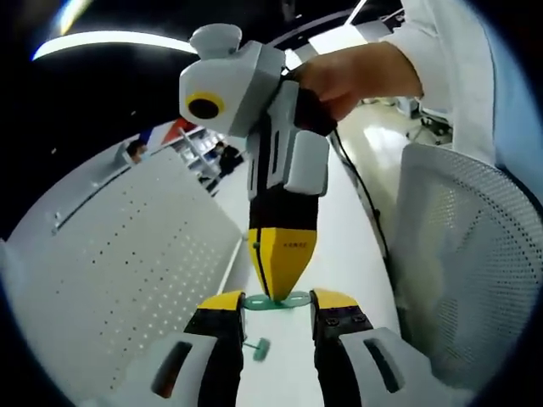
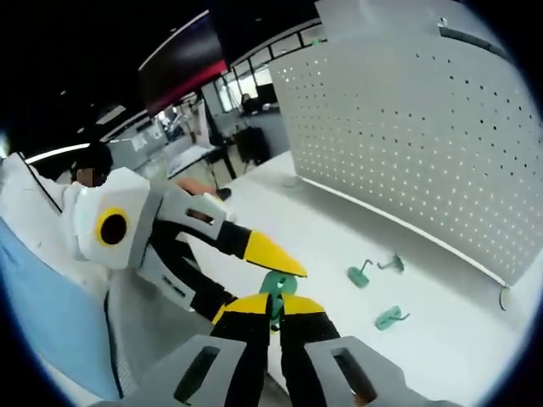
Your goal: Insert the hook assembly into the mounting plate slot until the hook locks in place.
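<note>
A flat green mounting plate [image 1: 277, 302] spans the gap between my left gripper's [image 1: 278, 300] yellow fingertips, which press on its two ends. From above, my right gripper [image 1: 281, 287] comes down with its tips shut in a wedge on a thin green hook piece [image 1: 255, 248], and it touches the plate. In the right gripper view, the green part [image 2: 277, 287] sits pinched in my right gripper [image 2: 276, 307]. The left gripper's yellow fingertip [image 2: 273, 253] reaches it from the left.
A white perforated pegboard [image 1: 127, 254] stands on the white table [image 2: 441, 339]. Three loose green hooks [image 2: 360, 274] [image 2: 392, 264] [image 2: 390, 319] lie near the pegboard [image 2: 407, 127], one of them also in the left gripper view [image 1: 259, 347]. A white mesh chair [image 1: 467, 254] is on the right. A person's hand [image 1: 356, 76] holds the right gripper.
</note>
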Available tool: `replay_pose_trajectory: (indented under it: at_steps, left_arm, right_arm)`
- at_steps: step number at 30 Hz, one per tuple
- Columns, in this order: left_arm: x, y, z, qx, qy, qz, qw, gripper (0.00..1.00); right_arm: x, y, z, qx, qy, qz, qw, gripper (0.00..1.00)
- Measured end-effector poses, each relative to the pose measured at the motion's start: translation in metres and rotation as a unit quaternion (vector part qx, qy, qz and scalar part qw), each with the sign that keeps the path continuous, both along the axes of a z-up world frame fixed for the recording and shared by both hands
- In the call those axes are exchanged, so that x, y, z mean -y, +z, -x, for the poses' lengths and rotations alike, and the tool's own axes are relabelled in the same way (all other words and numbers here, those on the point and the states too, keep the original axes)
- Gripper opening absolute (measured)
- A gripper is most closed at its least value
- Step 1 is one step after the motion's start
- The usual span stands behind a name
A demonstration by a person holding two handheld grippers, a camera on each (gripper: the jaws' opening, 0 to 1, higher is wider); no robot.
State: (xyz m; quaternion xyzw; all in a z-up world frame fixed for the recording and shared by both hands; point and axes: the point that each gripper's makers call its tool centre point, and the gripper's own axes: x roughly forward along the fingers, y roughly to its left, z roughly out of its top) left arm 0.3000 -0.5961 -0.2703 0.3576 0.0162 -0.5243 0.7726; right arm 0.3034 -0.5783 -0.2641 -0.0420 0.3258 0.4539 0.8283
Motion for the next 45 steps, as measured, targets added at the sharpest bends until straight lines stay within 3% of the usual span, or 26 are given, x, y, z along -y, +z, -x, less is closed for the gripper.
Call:
replay_pose_trajectory:
  at_steps: [10, 16, 21, 26, 30, 35, 40, 45]
  left_arm:
    - [-0.001, 0.007, -0.003, -0.007, 0.007, 0.020, 0.9997, 0.32]
    - [-0.003, 0.012, -0.005, -0.053, 0.025, 0.061, 0.9964, 0.34]
    - [-0.005, 0.017, -0.006, -0.096, 0.036, 0.102, 0.9894, 0.34]
    - [-0.006, 0.024, -0.006, -0.147, 0.044, 0.149, 0.9769, 0.35]
    - [-0.009, 0.028, -0.006, -0.167, 0.046, 0.172, 0.9697, 0.36]
    - [-0.015, 0.037, -0.009, -0.203, 0.057, 0.217, 0.9531, 0.36]
    - [-0.023, 0.047, -0.016, -0.222, 0.072, 0.257, 0.9380, 0.37]
    - [-0.029, 0.056, -0.020, -0.217, 0.085, 0.282, 0.9308, 0.37]
  right_arm:
    - [0.000, 0.007, -0.002, 0.020, -0.005, -0.008, 0.9998, 0.01]
    - [0.001, 0.010, -0.003, 0.027, -0.009, -0.012, 0.9995, 0.01]
    - [0.003, 0.015, -0.005, 0.038, -0.017, -0.017, 0.9990, 0.01]
    - [0.005, 0.019, -0.009, 0.052, -0.028, -0.024, 0.9979, 0.01]
    - [0.006, 0.024, -0.012, 0.065, -0.037, -0.032, 0.9967, 0.01]
    - [0.009, 0.033, -0.018, 0.092, -0.054, -0.044, 0.9933, 0.01]
    - [0.011, 0.043, -0.025, 0.120, -0.073, -0.059, 0.9883, 0.01]
    - [0.013, 0.049, -0.030, 0.144, -0.090, -0.066, 0.9833, 0.01]
